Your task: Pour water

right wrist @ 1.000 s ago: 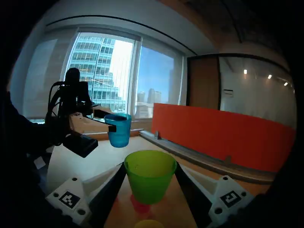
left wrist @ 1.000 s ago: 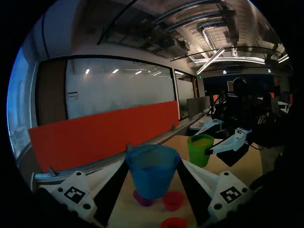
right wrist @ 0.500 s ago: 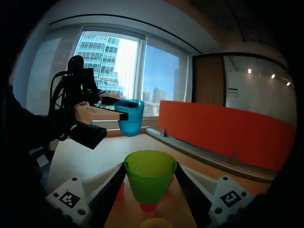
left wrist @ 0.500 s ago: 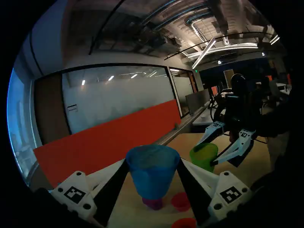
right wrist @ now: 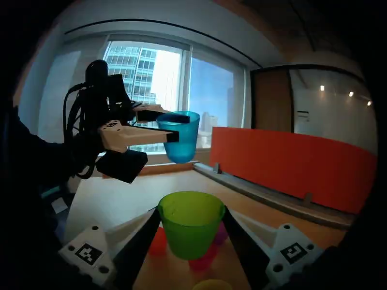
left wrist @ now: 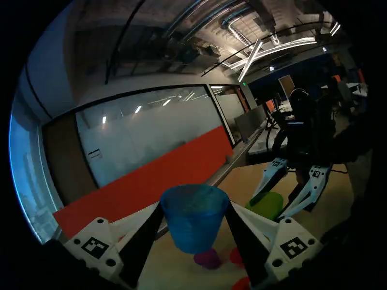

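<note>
1. Higher now, the left gripper (left wrist: 193, 212) has its jaws clamped on a translucent blue tapered cup (left wrist: 194, 224) above the bench (right wrist: 116, 198).
2. Right gripper (right wrist: 191, 220) jaws grip a smooth green plastic cup (right wrist: 191, 229), lower down.

Open air separates the raised blue cup (right wrist: 179, 137) and green cup (right wrist: 191, 224), while small cups (right wrist: 158, 241) crowd the table (right wrist: 111, 203) below

Daylight floods through the tall windows (right wrist: 159, 92) at the upper left of the right gripper view, leaving the person's sleeve (right wrist: 29, 159) near black against it. The left gripper view is dim, lit by ceiling light strips (left wrist: 249, 60) at upper right. Straight lines bow toward the edges, and the close blue cup (left wrist: 194, 222) looks slightly soft.
</note>
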Demonstrator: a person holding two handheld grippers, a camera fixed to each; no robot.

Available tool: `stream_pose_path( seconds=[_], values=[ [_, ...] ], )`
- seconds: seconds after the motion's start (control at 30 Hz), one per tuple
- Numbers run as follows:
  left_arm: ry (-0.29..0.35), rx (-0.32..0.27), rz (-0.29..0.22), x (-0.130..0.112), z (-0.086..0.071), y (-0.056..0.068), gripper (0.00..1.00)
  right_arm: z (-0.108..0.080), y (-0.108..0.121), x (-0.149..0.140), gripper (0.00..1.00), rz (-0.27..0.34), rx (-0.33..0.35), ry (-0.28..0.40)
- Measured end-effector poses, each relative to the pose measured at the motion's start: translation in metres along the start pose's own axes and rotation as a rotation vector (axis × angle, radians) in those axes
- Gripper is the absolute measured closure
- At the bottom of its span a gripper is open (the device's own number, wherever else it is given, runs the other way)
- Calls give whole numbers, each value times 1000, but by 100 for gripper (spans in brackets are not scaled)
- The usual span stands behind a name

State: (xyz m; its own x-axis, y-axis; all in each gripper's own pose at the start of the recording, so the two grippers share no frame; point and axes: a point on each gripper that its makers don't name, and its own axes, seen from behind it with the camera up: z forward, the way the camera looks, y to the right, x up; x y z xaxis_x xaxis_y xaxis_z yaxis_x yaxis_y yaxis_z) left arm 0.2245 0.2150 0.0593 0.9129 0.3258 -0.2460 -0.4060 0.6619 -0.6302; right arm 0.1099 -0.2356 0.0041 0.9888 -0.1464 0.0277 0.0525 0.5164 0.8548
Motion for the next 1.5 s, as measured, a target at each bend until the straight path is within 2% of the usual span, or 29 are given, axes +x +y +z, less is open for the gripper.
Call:
stream_pose_path(
  seconds=[0.53, 1.27, 1.5],
  values=[
    [-11, 15, 156, 10, 5, 4, 13, 11, -18, 0, 8, 0, 43, 10],
    [-14, 30, 306, 21, 7, 11, 13, 23, -37, -5, 7, -3, 95, 6],
    [-4, 37, 359, 26, 1, 11, 13, 24, -37, -5, 8, -4, 97, 5]
  ],
)
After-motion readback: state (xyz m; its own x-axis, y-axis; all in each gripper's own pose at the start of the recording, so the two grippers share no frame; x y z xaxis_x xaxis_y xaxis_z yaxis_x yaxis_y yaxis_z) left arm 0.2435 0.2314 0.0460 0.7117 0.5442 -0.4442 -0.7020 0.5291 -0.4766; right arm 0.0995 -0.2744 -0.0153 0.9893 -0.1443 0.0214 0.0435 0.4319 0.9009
